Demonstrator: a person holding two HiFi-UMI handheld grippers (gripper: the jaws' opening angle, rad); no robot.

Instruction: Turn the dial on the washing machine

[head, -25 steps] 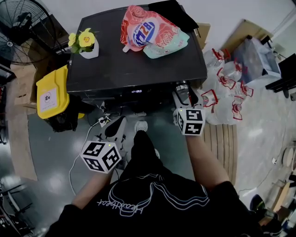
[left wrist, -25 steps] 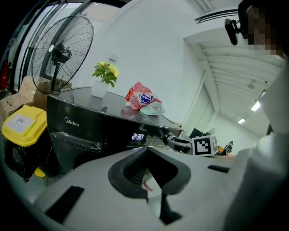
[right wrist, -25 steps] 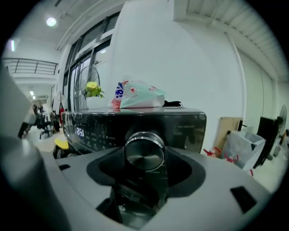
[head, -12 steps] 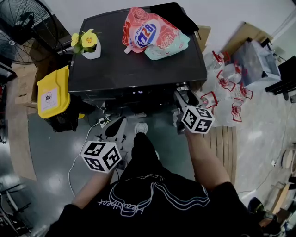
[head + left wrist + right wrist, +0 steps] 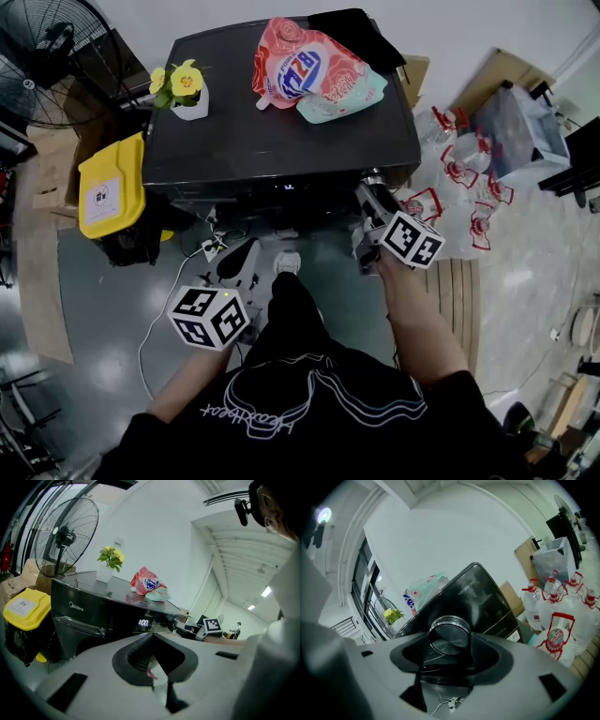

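Right gripper on the washer's dial, left one idle.
Head view: the right gripper was at the dial, on the front right corner of the washer; the left gripper hung low, well apart. Left gripper view: its jaws were pressed together on nothing. Right gripper view: both jaws clamped the dial's rim, one on each side. The knob looked rigid, metallic and probably slick (a smooth rim), so a firm squeeze across the rim seemed the best hold.
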